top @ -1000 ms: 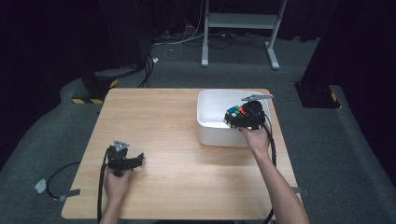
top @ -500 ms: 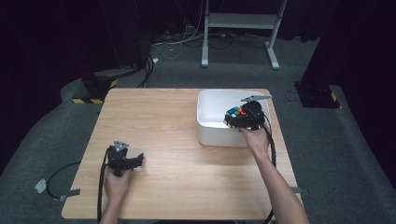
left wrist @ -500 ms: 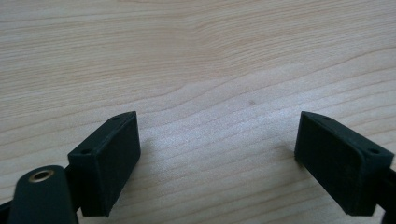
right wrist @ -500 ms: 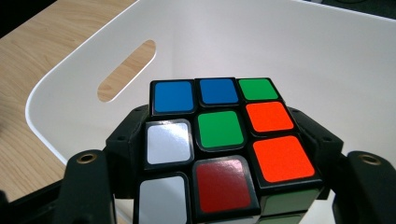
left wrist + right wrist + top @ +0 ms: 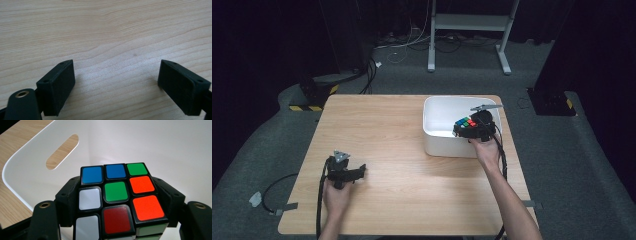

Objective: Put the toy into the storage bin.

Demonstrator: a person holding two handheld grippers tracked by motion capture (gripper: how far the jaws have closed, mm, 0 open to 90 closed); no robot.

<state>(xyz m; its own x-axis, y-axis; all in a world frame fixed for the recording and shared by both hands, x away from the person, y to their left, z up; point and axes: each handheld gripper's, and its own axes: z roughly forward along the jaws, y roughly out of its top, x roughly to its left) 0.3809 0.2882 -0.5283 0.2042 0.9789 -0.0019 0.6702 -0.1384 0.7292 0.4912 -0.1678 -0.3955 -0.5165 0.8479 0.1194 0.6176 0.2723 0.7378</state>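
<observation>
Right gripper had its jaws pinching a scrambled puzzle cube from both sides, and they'd just been easing open a touch with the cube still between them. From the right gripper view the cube sat inside the white bin, above its pale floor, with the handle slot in the near wall off to one side and lots of free space all around it. Whether the cube was touching the bin floor, I couldn't tell, and its lower rows were cut off at the frame edge. The bin sat at the far right of the bench, close to that edge. Left gripper rested near the front left, jaws spread wide over bare wood, well apart from the bin.
</observation>
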